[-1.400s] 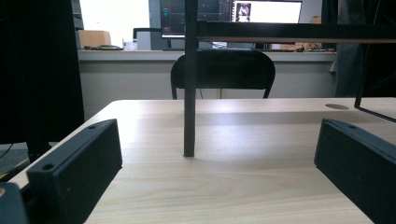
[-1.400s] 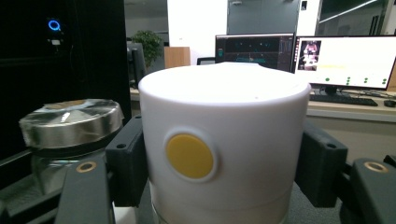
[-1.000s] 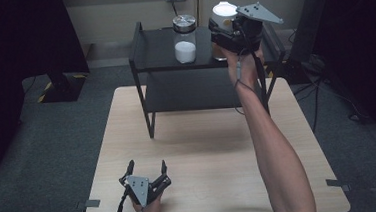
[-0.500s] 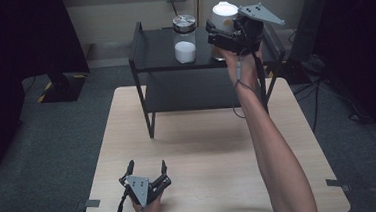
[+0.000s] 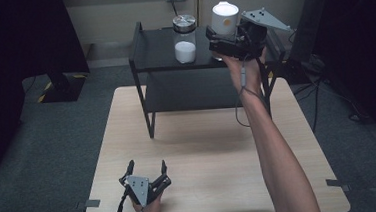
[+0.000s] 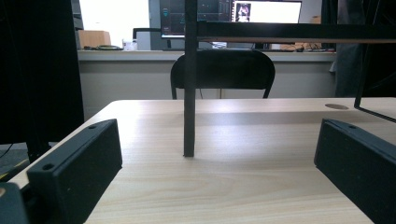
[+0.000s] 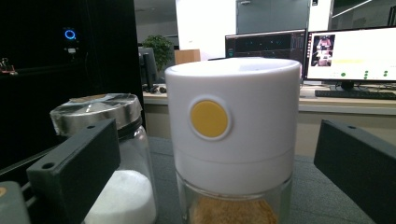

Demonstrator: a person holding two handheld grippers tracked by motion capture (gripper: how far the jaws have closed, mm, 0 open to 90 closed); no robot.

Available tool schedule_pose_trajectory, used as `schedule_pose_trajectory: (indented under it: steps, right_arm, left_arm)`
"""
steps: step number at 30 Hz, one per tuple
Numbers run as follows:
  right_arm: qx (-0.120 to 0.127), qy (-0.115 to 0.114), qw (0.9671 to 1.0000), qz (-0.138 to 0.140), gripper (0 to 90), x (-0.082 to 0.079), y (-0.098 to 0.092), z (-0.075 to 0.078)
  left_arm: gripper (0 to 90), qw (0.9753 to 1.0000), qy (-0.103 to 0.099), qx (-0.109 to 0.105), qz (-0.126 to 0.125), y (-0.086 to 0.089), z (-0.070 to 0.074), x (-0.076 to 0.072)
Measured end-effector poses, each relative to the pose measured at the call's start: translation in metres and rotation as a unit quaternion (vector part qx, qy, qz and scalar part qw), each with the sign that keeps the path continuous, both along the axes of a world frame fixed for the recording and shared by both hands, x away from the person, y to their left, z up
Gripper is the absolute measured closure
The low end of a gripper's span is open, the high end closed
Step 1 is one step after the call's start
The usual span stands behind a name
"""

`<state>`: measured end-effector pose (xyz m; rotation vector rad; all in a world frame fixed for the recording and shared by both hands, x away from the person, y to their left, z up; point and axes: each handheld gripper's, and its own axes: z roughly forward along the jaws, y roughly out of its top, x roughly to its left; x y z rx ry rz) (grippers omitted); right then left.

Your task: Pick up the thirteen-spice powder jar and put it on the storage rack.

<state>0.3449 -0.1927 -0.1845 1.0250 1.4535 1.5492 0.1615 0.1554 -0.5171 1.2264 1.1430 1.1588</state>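
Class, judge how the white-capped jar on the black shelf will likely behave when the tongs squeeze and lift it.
The white-capped jar looks rigid, with a smooth cap, so it may slip. Its lower part looks like glass, so probably breakable. It is tall and upright, so a sideways push might tip it.

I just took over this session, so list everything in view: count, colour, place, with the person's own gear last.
White-capped jar: 1, yellow dot on cap, brown contents, shelf top right, between the open right jaws.
Metal-lidded jar: 1, clear, white powder, shelf top centre.
Shelf rack: 1, black, far end of table.
Table: 1, light wood.
Chair: 1, black, beyond the table.
Right gripper: 1, black, at the capped jar.
Left gripper: 1, black, open, near table edge.
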Motion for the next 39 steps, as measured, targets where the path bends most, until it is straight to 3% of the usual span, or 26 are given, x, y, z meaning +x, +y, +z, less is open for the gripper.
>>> schedule_pose_trajectory:
  steps: [17,26,32,39]
  right_arm:
    - [0.007,-0.015,0.9999,0.003,0.0,-0.038,-0.009,-0.013]
    - [0.021,-0.030,0.9993,0.008,0.0,-0.069,-0.020,-0.029]
    - [0.021,-0.027,0.9993,0.014,0.0,-0.079,-0.022,-0.036]
    - [0.015,-0.023,0.9992,0.028,0.0,-0.093,-0.026,-0.058]
  left_arm:
    - [0.3,1.0000,0.000,0.000,0.000,0.000,0.000,0.000]
    - [0.3,1.0000,0.001,0.001,0.000,0.000,0.000,0.000]
    - [0.3,1.0000,0.000,0.000,0.001,0.000,0.000,0.000]
    - [0.3,1.0000,0.000,0.000,0.001,0.000,0.000,0.000]
